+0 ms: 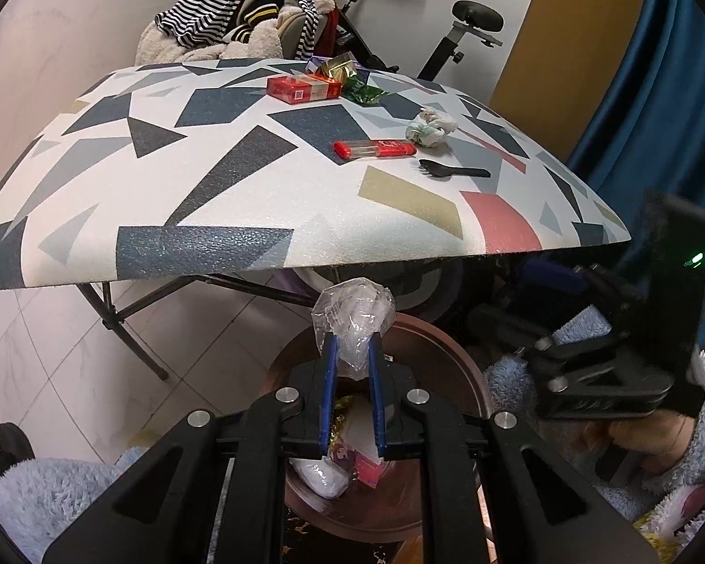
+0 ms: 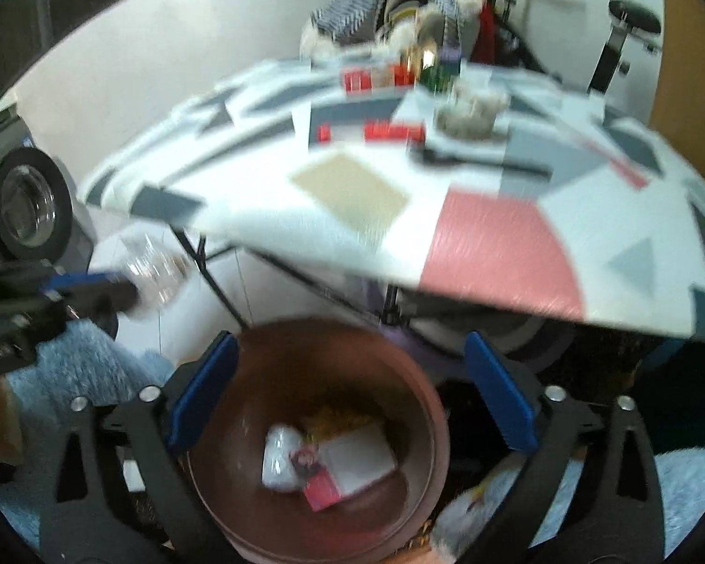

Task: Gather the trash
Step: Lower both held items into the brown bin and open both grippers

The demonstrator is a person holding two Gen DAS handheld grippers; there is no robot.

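Brown and round, the bin below the near edge of the tabletop already holds several pieces of trash, so the task seems partly done; a red box, a red lighter, a crumpled tissue and a black spork remain there. Left claw is nearly closed, pinching a clear plastic wrapper above the bin. Right claw stands wide and empty over it.

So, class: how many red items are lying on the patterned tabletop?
2. A red box lies toward the far side; a red lighter-like tube lies nearer, beside the crumpled tissue. More could be hidden behind the wrappers at the back.
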